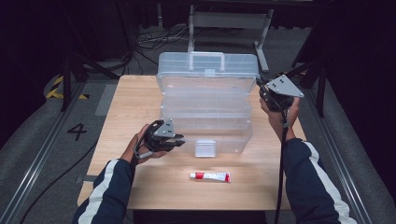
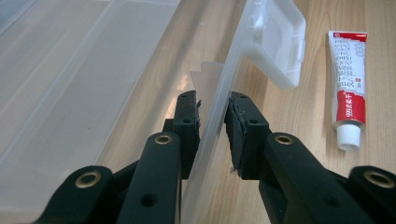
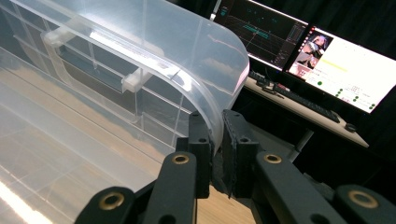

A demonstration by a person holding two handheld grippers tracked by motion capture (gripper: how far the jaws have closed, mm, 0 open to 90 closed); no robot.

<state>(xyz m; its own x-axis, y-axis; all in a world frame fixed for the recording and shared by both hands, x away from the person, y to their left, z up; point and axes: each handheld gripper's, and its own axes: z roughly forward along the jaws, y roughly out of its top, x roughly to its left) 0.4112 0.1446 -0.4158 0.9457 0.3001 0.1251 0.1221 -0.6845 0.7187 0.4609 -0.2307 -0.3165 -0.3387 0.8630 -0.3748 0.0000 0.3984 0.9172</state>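
Two grips are on the clear plastic storage box (image 1: pixel 205 109) at mid-table: your left gripper (image 2: pixel 212 119) pinches the front wall beside the latch flap (image 2: pixel 275 44), and your right gripper (image 3: pixel 215 140) pinches the raised lid's (image 3: pixel 187 60) rounded corner. The box's long axis runs crosswise between your hands. The ointment tube (image 1: pixel 210 176) lies apart in front, nearer your left gripper.

The high view is looking forward and down over the table (image 1: pixel 140 93). Both gripper views are sitting close behind their jaws, facing the clear box (image 1: pixel 205 100) (image 2: pixel 93 70) (image 3: pixel 116 70), which all three are sharing.
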